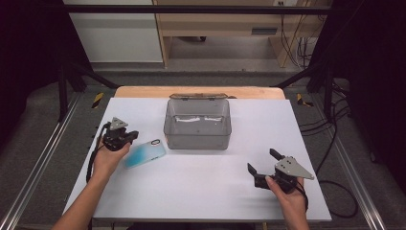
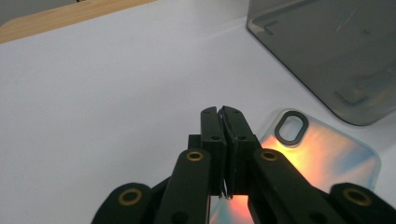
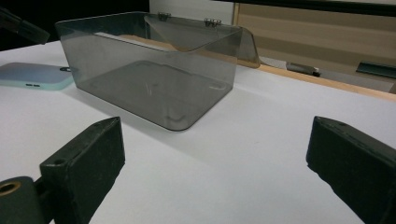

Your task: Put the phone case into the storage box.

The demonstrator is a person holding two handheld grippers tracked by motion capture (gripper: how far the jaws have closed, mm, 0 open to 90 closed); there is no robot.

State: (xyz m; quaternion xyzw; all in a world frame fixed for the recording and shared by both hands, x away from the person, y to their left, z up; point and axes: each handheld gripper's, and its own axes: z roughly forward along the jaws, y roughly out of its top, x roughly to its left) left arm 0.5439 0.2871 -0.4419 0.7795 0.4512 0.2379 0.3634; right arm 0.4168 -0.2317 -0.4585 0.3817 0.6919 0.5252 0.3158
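Left tongs [image 2: 222, 116] were clamped tight on the near edge of the phone case [image 2: 322, 154], which lay flat on the white table [image 1: 201, 182] just beside the smoky clear box [image 1: 197, 125]. Right tongs [image 1: 262, 168] sat gaping wide with nothing in them, well apart from the case.

L gripper [image 2: 222, 112] fingers pinch phone case [image 2: 322, 154] edge, grey box [image 2: 327, 51] nearby.
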